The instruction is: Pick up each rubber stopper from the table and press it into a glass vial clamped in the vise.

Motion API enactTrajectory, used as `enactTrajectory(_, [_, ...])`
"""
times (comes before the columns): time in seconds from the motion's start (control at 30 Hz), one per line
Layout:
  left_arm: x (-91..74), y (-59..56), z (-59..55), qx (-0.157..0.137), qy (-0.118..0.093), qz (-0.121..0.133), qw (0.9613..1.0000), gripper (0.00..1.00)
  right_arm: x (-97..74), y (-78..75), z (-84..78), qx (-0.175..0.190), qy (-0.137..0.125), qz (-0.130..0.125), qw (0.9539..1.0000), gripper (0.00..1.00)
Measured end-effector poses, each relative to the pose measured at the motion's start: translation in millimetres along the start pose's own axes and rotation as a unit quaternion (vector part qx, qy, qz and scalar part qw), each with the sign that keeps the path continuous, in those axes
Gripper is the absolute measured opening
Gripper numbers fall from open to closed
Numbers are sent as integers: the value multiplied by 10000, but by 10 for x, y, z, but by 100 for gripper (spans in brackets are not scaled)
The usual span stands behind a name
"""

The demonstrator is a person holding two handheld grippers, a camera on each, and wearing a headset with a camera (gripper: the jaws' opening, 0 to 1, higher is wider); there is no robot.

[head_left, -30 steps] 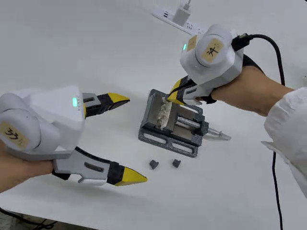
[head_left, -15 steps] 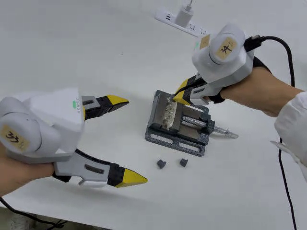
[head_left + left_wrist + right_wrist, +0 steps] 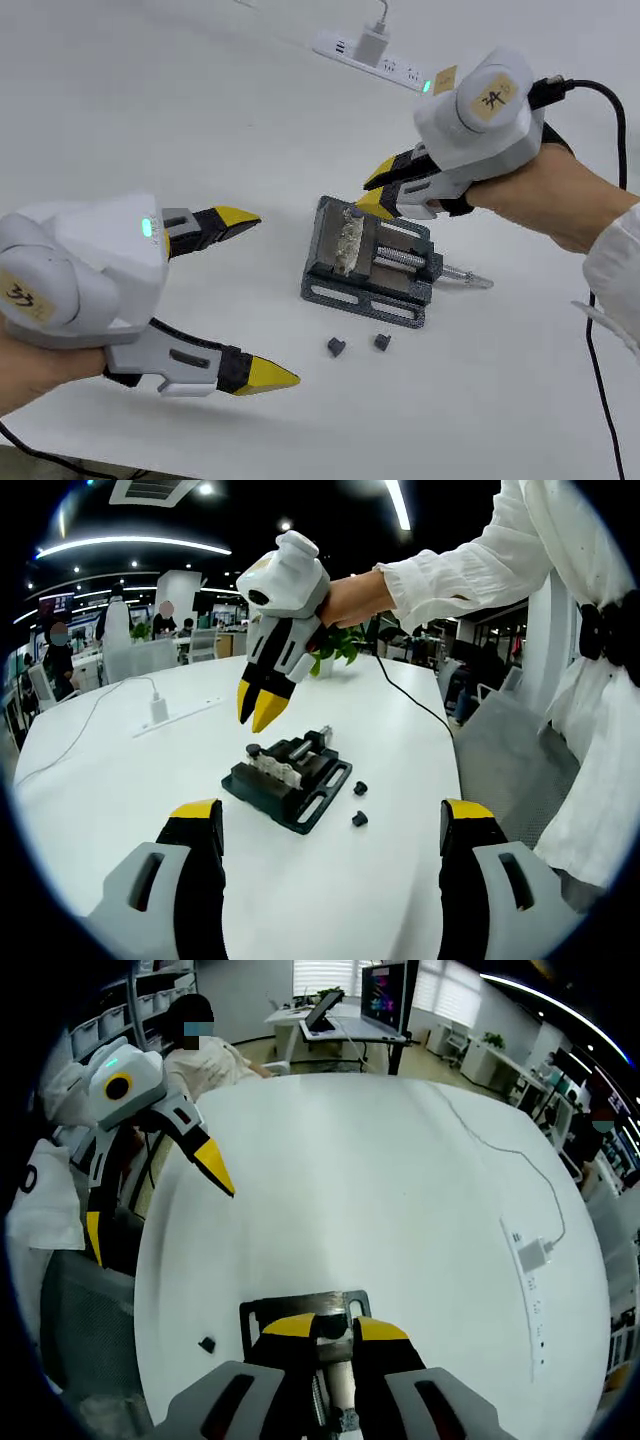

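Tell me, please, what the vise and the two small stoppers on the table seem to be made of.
The vise looks like cast metal, painted dull dark grey; its screw shines like bare steel. The two stoppers are matte and dark, probably rubber, but they are too small to be sure.

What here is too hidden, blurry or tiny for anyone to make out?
- Glass vials, head view: small, glary; count unclear.
- Vise, right gripper view: mostly behind the right gripper; whether that gripper holds anything is unclear.
- Two stoppers, head view: too small to tell which end is up.
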State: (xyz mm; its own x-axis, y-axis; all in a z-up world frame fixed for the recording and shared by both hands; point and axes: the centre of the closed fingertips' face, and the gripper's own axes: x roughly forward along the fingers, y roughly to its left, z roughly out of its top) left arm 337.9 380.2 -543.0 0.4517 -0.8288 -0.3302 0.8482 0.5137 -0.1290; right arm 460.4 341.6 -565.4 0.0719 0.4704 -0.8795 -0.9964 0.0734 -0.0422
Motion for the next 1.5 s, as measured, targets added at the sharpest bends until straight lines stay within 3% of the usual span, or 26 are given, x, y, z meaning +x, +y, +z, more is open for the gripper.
enactTrajectory(0.27, [-38, -14, 18, 127, 105, -34, 9999, 88, -362, 66, 56, 225, -430, -200, 9986, 22])
enactTrajectory(0.7, [-39, -57, 47, 459, 346, -187, 9982, 86, -808, 315, -180, 641, -967, -540, 9918, 39])
enactTrajectory(1.1, [-36, -81, 62, 688, 551, -237, 9958, 85, -941, 571, -415, 898, -1372, -637, 9844, 53])
enactTrajectory(1.5, [-22, -61, 26, 1016, 886, -304, 9904, 82, -987, 747, -648, 995, -1792, -726, 9761, 69])
